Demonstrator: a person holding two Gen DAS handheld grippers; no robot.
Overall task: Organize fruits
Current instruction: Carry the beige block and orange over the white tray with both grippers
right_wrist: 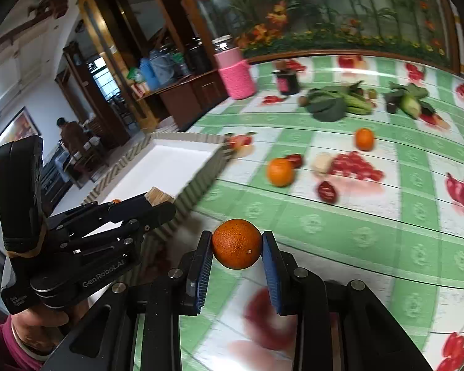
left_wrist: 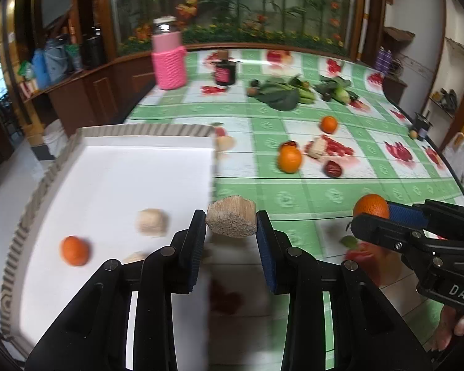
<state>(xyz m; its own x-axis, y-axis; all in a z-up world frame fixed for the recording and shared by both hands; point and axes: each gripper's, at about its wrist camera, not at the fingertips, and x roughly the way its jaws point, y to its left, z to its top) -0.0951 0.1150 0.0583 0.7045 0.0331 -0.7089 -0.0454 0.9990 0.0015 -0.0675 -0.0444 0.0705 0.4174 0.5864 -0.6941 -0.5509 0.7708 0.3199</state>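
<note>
My left gripper (left_wrist: 231,218) is shut on a pale tan fibrous chunk (left_wrist: 231,216), lifted beside the right wall of a white tray (left_wrist: 117,167); it shows again as the left gripper (right_wrist: 157,201) in the right wrist view. In the tray lie an orange (left_wrist: 74,250) and a pale chunk (left_wrist: 151,222). My right gripper (right_wrist: 236,244) is shut on an orange (right_wrist: 236,243) above the cloth; it appears as the right gripper (left_wrist: 371,216) in the left wrist view. On the table lie two oranges (right_wrist: 280,171) (right_wrist: 364,139), a pale chunk (right_wrist: 322,162) and dark red fruits (right_wrist: 327,191).
A green checked tablecloth (right_wrist: 371,232) with printed fruit covers the table. At the back stand a pink-sleeved jar (left_wrist: 169,58), a dark jar (left_wrist: 225,72) and leafy vegetables (left_wrist: 281,94). A person (right_wrist: 71,133) stands far off at left. A hand (right_wrist: 40,321) holds the left gripper.
</note>
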